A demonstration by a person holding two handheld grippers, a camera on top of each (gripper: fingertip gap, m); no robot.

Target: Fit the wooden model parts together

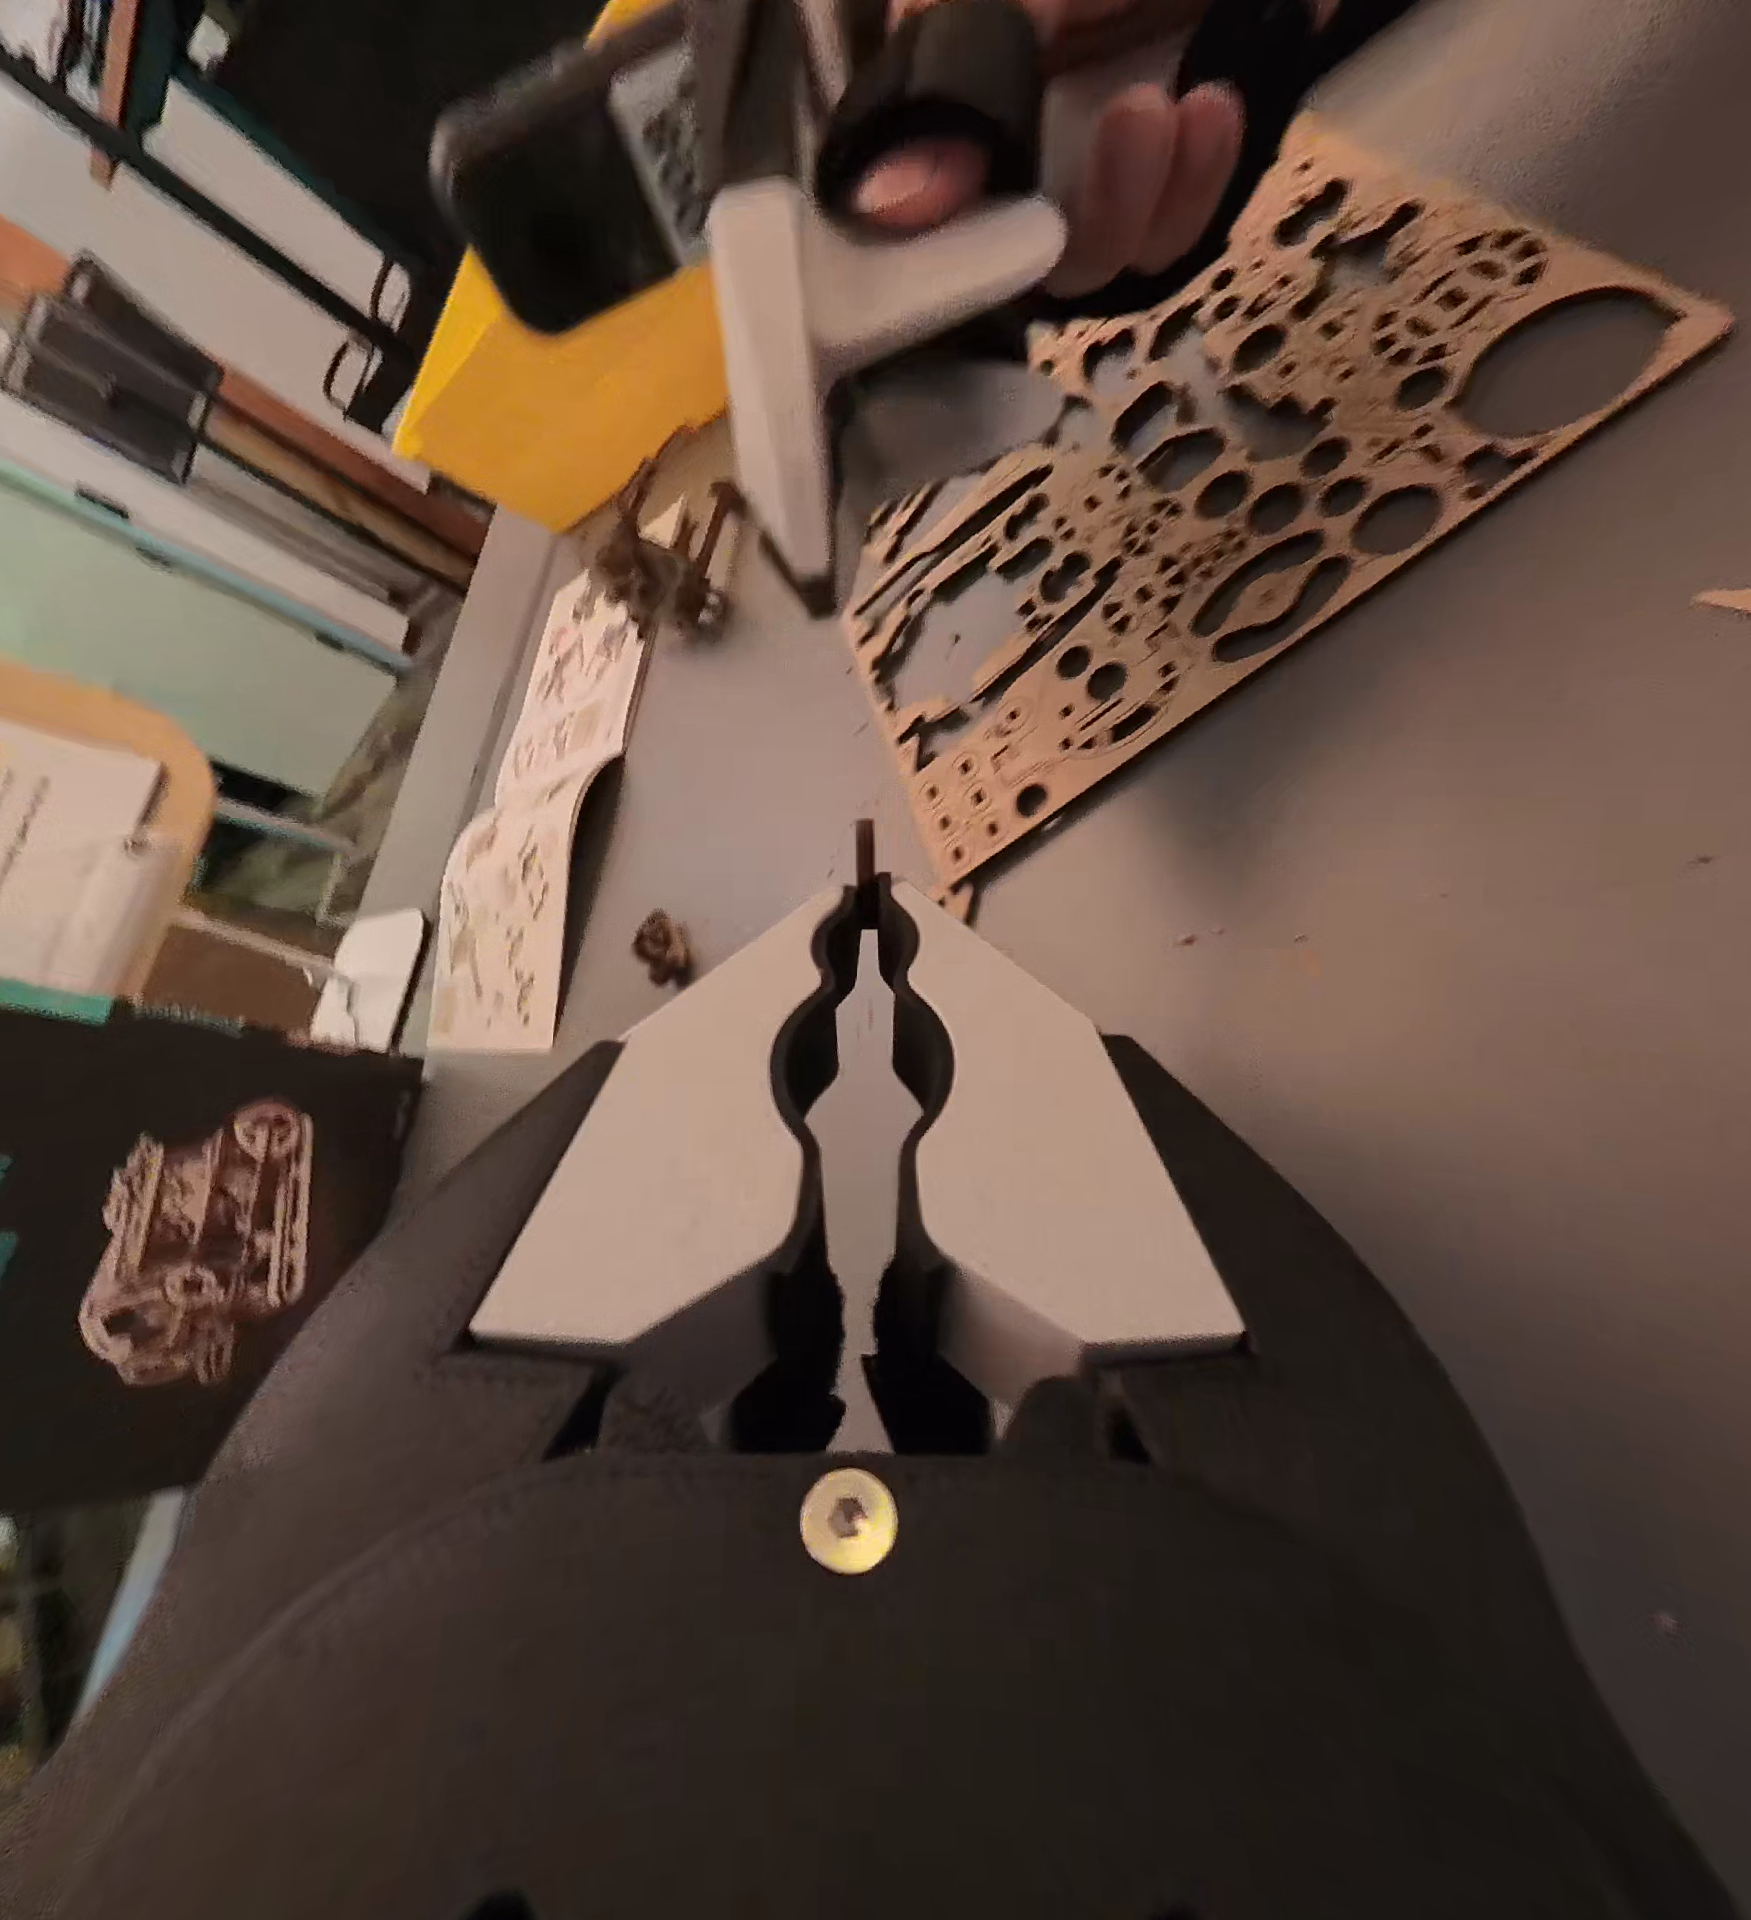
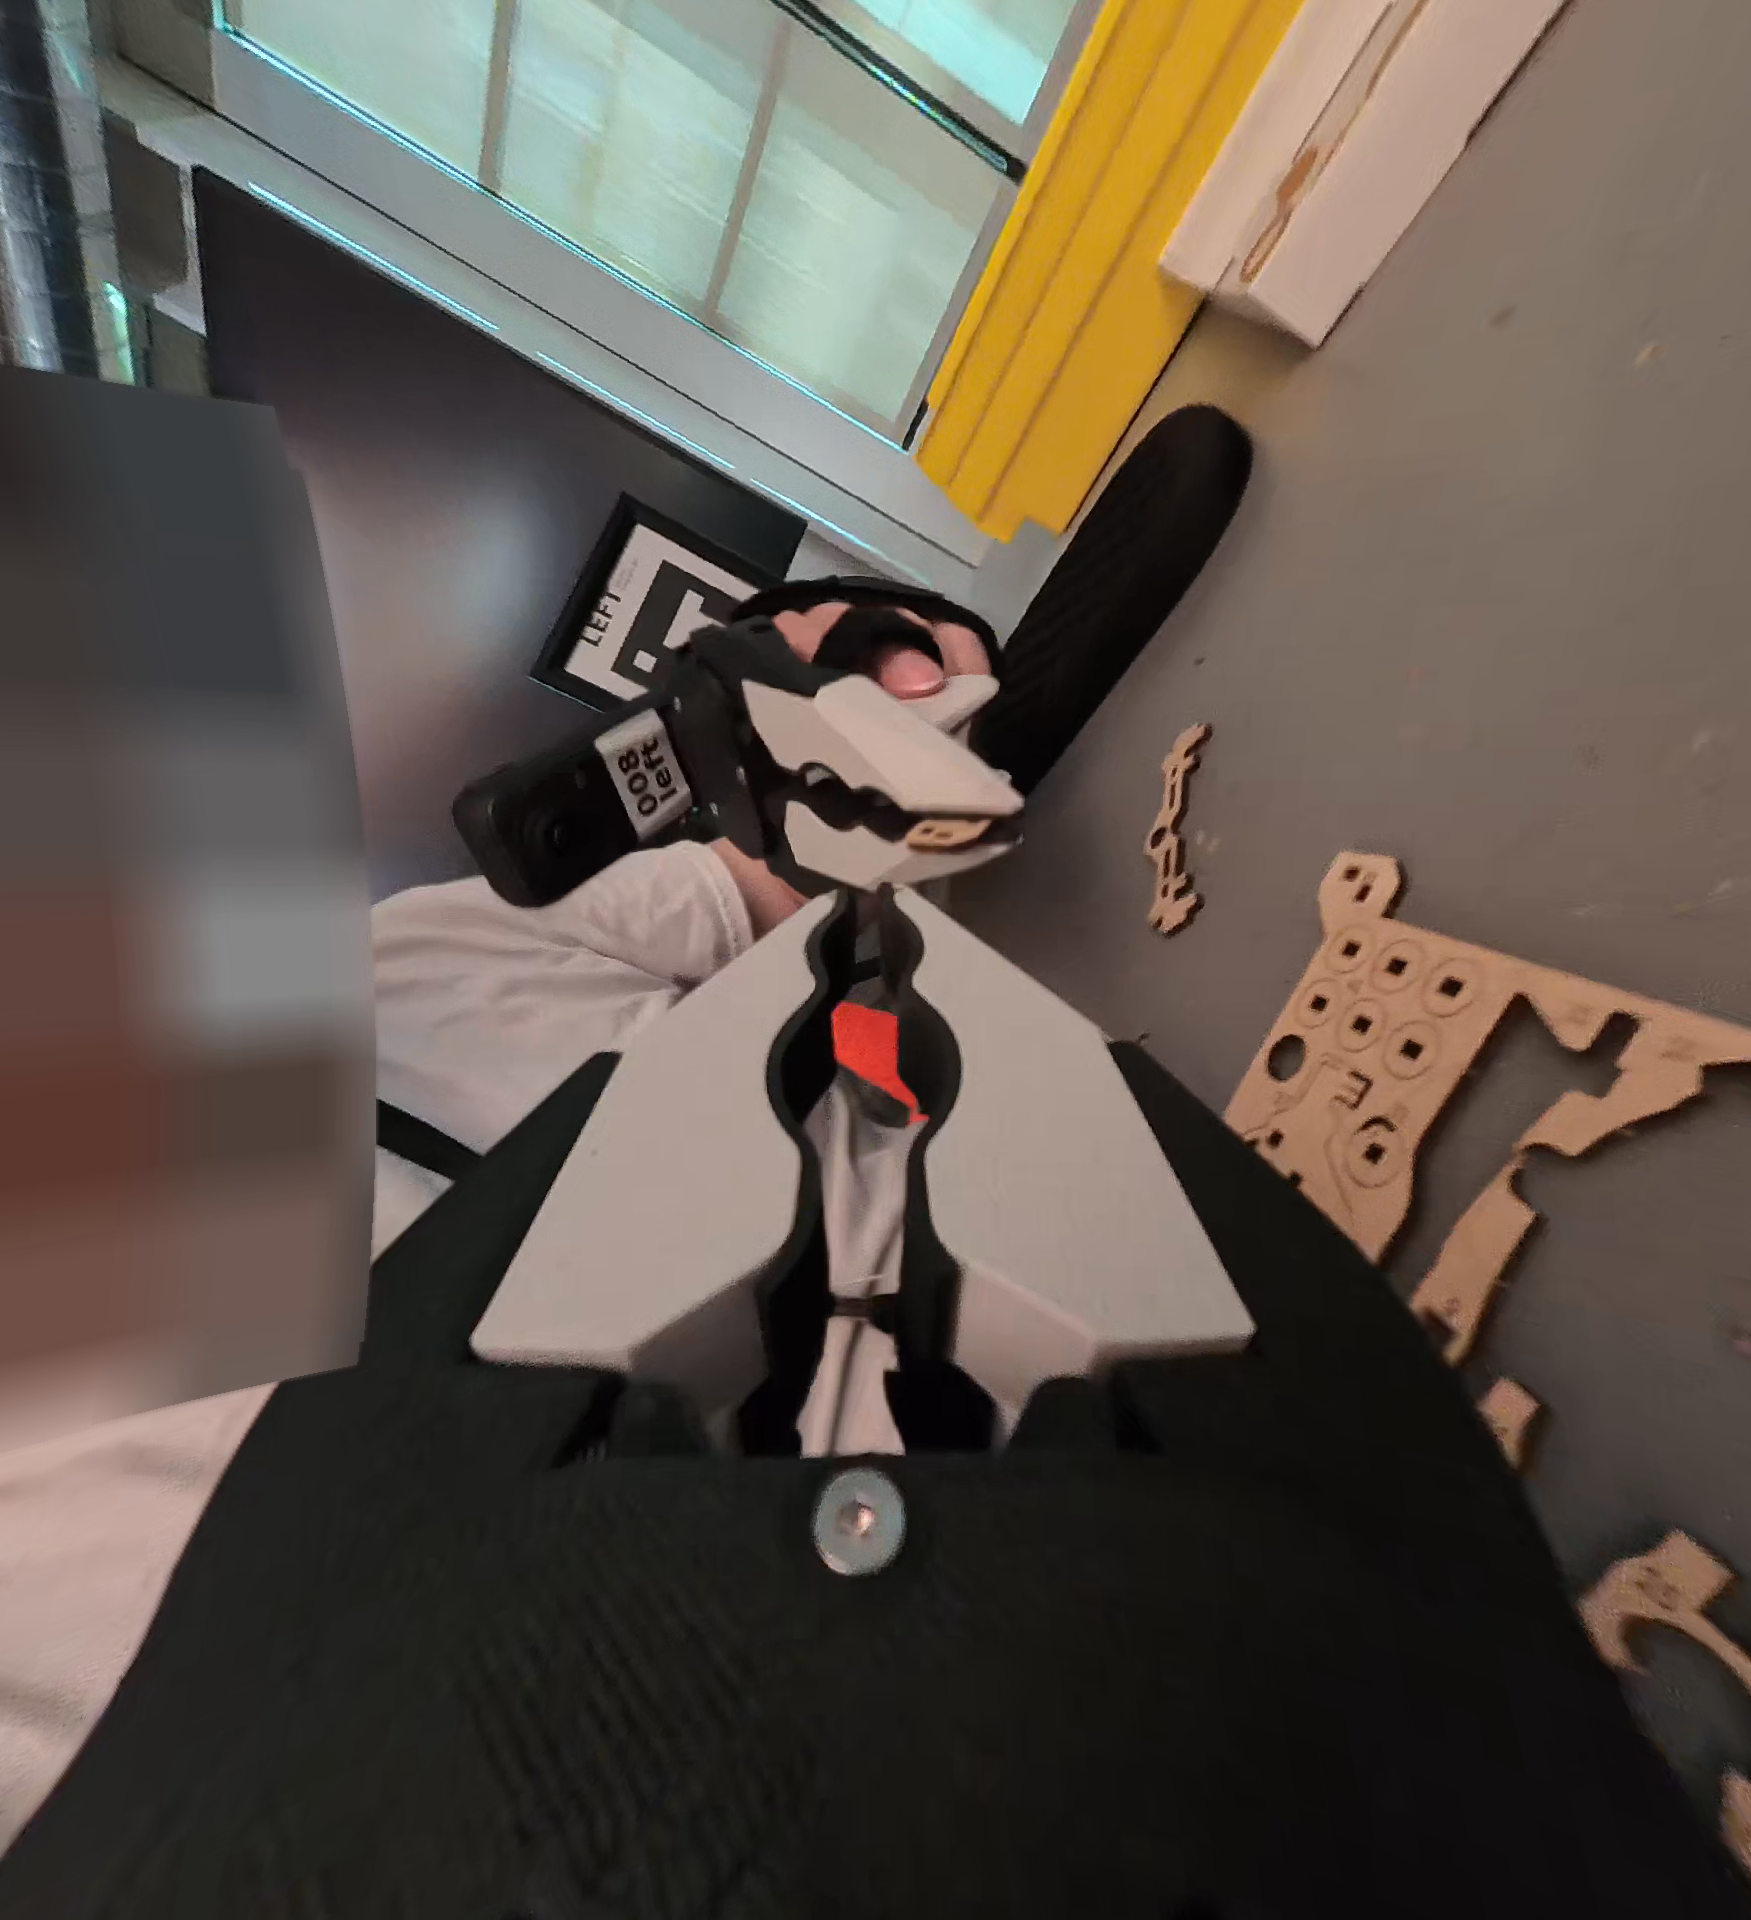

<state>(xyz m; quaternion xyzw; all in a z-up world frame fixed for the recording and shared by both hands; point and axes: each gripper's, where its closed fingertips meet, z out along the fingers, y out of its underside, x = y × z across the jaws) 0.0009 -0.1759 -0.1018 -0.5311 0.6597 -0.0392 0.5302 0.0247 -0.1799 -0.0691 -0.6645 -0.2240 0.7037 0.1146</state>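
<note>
My left gripper [image 1: 866,902] is shut on a small thin wooden part [image 1: 865,854], seen edge-on at its tips above the grey table [image 1: 1370,1143]. In the right wrist view the left gripper [image 2: 990,828] holds this pale slotted part [image 2: 944,834] just beyond my right gripper [image 2: 863,916]. The right gripper's fingers are closed; I cannot see anything held between them. In the left wrist view the right gripper [image 1: 814,587] is blurred and points down at the table next to the punched-out wooden sheet [image 1: 1266,499]. The sheet also shows in the right wrist view [image 2: 1370,1091].
An open instruction booklet [image 1: 538,810], a small loose wooden part [image 1: 663,945] and partly built model parts [image 1: 668,566] lie at the table's left. A dark model box [image 1: 123,1247], a yellow box [image 1: 559,395], a loose wooden strip [image 2: 1177,831] and a white box [image 2: 1349,156] are nearby. The grippers' ends are close to 5 cm from one another.
</note>
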